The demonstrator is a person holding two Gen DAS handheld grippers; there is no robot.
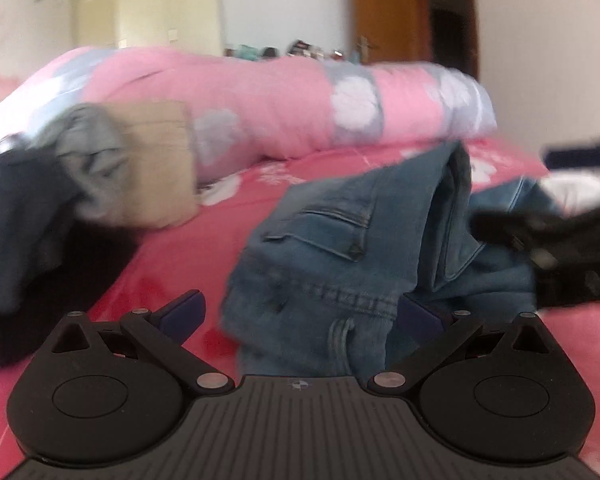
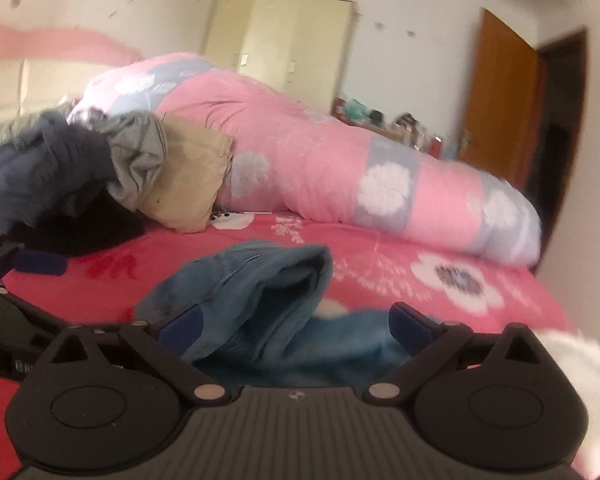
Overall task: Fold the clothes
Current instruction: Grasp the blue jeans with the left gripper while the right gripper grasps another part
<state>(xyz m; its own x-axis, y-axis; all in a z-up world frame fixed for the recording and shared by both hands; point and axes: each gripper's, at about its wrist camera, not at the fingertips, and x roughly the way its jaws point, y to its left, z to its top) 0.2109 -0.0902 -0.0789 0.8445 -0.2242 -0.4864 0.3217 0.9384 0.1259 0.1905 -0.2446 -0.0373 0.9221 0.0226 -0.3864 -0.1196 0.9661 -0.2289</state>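
Bed (image 1: pixel 148 264) with red flowered sheet fills the ground ahead of both tools. Rolled pink duvet (image 1: pixel 260 112) lies across the far side, beyond the fingers in both views.

Clothes pile (image 1: pixel 40 208) sits ahead-left of the left gripper (image 1: pixel 299 314): dark garment, grey garment, tan piece against the duvet. Right view shows the same pile (image 2: pixel 100 176) further off to its left, sharper, with the tan piece touching the duvet.

Jeans (image 1: pixel 332 248) lie bunched on the sheet, directly ahead of the left gripper and reaching back between its fingers. Left view shows a back pocket, belt loop and waistband seam. Right view shows none of these; there the jeans (image 2: pixel 260 300) appear as a folded hump with an open fold, running in between the fingers.

Left gripper: fingers spread wide, denim lying in the gap, right pad (image 1: pixel 418 316) against the cloth; no pinch visible. Right gripper (image 2: pixel 296 322): fingers likewise spread apart, denim between them, not clamped.

Cross-sightings: left view catches the other tool at its right edge, blurred, just beside the jeans. Right view catches the other tool at its lower left edge, blue pad (image 2: pixel 40 262) near the sheet.

Only the right view shows the wardrobe (image 2: pixel 284 44) whole; door (image 2: pixel 496 92) is visible in both.

Something white (image 2: pixel 568 356) sits to the right of the right gripper, too blurred to identify.
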